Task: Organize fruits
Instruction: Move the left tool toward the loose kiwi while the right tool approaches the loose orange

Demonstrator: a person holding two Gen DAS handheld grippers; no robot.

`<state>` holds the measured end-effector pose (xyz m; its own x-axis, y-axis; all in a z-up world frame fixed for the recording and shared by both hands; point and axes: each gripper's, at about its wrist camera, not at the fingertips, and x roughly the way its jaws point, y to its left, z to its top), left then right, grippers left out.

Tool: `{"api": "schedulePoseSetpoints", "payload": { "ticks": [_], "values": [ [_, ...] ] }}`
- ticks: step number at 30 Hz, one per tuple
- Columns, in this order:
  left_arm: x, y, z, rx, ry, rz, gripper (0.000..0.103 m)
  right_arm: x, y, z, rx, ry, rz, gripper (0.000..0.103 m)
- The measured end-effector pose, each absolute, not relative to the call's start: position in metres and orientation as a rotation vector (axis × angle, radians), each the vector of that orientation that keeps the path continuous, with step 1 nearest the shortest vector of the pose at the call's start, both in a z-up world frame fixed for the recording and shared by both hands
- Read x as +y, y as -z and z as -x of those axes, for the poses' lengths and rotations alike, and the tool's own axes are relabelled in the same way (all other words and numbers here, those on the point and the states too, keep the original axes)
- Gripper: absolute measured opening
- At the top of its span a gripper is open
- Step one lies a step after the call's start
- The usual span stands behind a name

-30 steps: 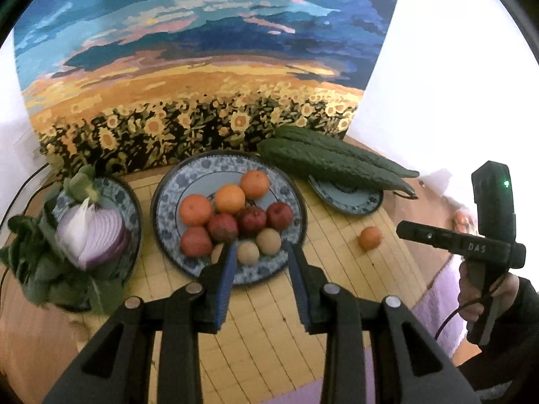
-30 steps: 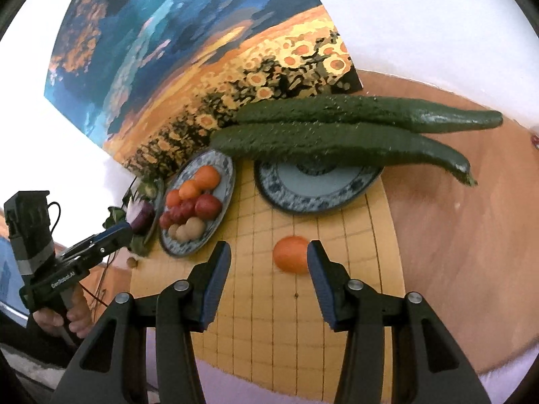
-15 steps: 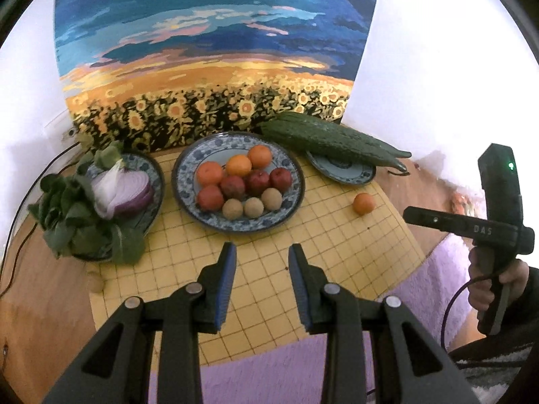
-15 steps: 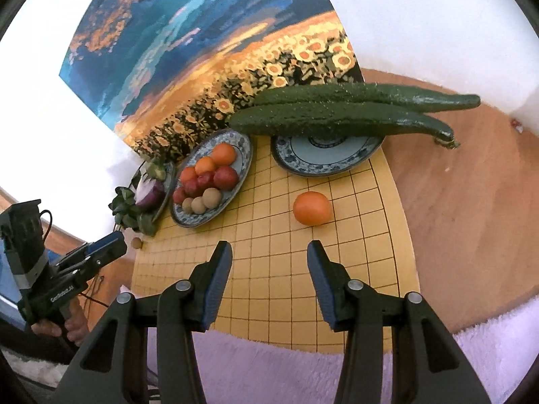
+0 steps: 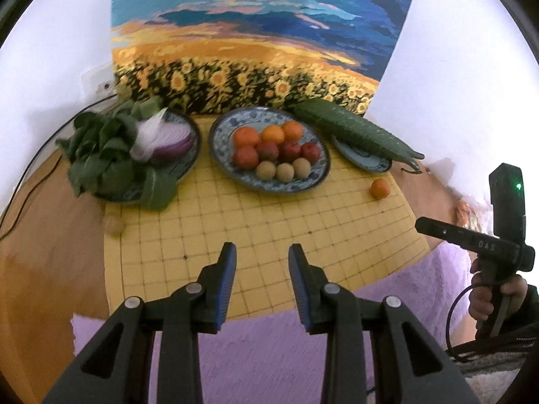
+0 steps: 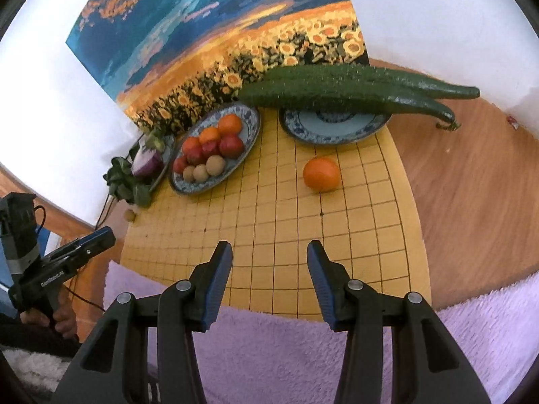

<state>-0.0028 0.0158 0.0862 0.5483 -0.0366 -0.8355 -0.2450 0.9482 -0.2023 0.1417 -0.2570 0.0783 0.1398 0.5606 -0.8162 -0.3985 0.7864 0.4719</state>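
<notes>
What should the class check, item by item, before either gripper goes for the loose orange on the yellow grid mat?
1. Right gripper empty, jaws apart: ok.
2. Left gripper empty, jaws apart: ok.
3. Loose orange alone on the grid mat, with nothing between it and the right gripper: ok.
4. All fruit gathered on the fruit plate: not ok.
5. Space left on that plate: ok, near edge bare.
6. Cucumbers steady on their small plate: cannot tell.

— How does the left black two-finger gripper with blue pads [image 5: 261, 262] stand?

— Tilted downward, jaws parted, nothing between them.

— And the right black two-finger gripper with blue pads [image 6: 269, 259]?

— Likewise angled down, jaws apart and empty. A hand [image 5: 495, 294] grips its handle; another hand [image 6: 50, 316] grips the left one's.
</notes>
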Motion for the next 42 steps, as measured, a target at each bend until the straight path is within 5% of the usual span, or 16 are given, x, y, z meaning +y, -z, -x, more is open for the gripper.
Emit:
{"api": "schedulePoseSetpoints", "payload": {
  "ticks": [42],
  "values": [
    [0.116,-0.027,0.023,1.092,-0.420,0.459,0.044,-0.221,-0.029,-0.204,1.193,-0.510,0.016,0.049]
  ]
}}
